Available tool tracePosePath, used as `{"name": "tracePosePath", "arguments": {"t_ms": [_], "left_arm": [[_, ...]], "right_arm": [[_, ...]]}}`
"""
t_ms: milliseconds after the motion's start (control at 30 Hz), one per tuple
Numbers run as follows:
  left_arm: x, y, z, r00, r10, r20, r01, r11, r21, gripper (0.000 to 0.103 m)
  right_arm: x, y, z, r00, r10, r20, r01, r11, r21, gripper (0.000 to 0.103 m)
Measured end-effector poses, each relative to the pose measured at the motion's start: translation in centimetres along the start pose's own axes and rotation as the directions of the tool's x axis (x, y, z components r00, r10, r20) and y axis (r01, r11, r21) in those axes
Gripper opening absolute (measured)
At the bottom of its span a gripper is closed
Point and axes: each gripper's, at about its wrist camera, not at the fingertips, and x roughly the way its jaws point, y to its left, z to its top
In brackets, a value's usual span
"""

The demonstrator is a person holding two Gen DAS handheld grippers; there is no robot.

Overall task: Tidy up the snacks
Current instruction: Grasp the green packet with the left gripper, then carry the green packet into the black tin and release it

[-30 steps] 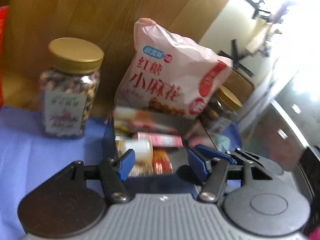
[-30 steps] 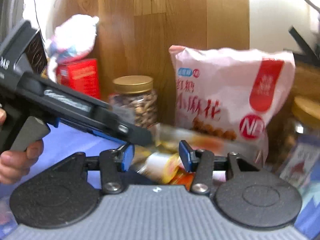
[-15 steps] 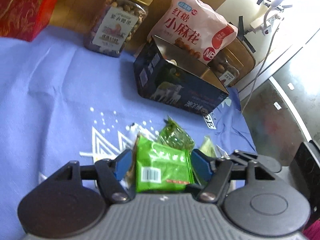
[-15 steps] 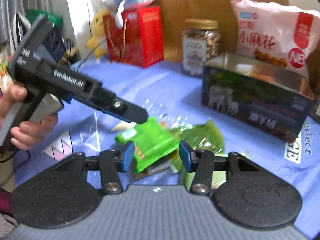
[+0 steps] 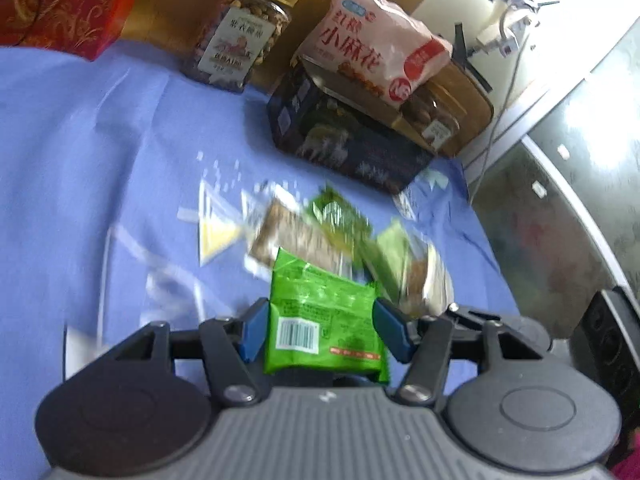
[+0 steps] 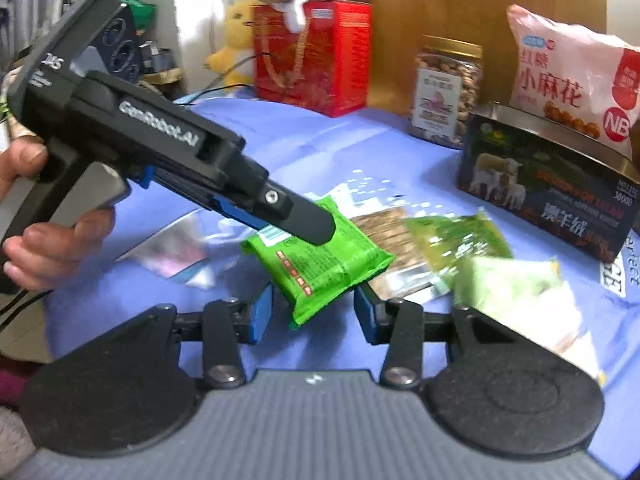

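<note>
A green snack packet (image 5: 320,304) sits between the blue pads of my left gripper (image 5: 323,332), whose jaws are closing, and both pads touch its side edges. In the right wrist view the left gripper (image 6: 316,232) lies across that packet (image 6: 324,260), which hangs tilted over the blue cloth (image 6: 360,144). My right gripper (image 6: 314,316) is just below it. Its jaws are closing too, with the packet's lower corner between them and neither pad pressing on it. Several more snack packets (image 5: 304,232) (image 6: 456,236) lie loose on the cloth.
An open dark tin box (image 5: 348,144) (image 6: 548,184) stands behind the packets, with a pink bag (image 6: 568,76) leaning at its back. A nut jar (image 6: 444,92) and a red gift bag (image 6: 312,56) stand along the wooden wall. A hand (image 6: 36,232) holds the left gripper.
Both grippers have pulled back from the tin box and come down to the loose packets. The left jaws have narrowed onto the green packet.
</note>
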Motion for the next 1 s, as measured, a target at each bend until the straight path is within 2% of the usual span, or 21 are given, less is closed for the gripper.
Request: {"name": "tracePosePath", "arguments": {"t_ms": [133, 233, 433, 600, 733, 867, 1000], "left_arm": [[-0.2, -0.7, -3.1, 0.999, -0.012, -0.049, 0.012, 1.000, -0.001, 0.056], [0.2, -2.1, -4.2, 0.998, -0.033, -0.060, 0.035, 0.999, 0.024, 0.056], [4.1, -7.6, -5.1, 0.985, -0.074, -0.154, 0.095, 0.986, 0.136, 0.056], [9.7, -14.4, -5.6, 0.959, -0.104, -0.264, 0.174, 0.950, 0.260, 0.057], [13.6, -18.8, -5.4, 0.952, -0.090, -0.291, 0.195, 0.914, 0.357, 0.057], [16.1, -21.0, -4.2, 0.951, -0.073, -0.300, 0.188, 0.908, 0.374, 0.058], [17.8, -21.5, -3.3, 0.950, -0.071, -0.305, 0.183, 0.916, 0.356, 0.057]], "right_arm": [[-1.8, 1.6, -1.8, 1.000, 0.015, 0.012, -0.015, 1.000, -0.011, 0.047], [-3.2, 2.0, -3.3, 1.000, 0.001, 0.008, -0.001, 1.000, -0.004, 0.047], [-7.1, 0.5, -6.9, 0.997, -0.077, 0.023, 0.074, 0.990, 0.123, 0.047], [-11.8, -2.0, -10.4, 0.975, -0.219, 0.035, 0.205, 0.950, 0.234, 0.048], [-14.4, -4.9, -13.1, 0.950, -0.311, 0.020, 0.290, 0.907, 0.305, 0.048], [-15.2, -7.4, -14.1, 0.932, -0.362, 0.030, 0.331, 0.879, 0.342, 0.050], [-14.5, -9.6, -14.3, 0.928, -0.371, 0.026, 0.337, 0.870, 0.360, 0.051]]}}
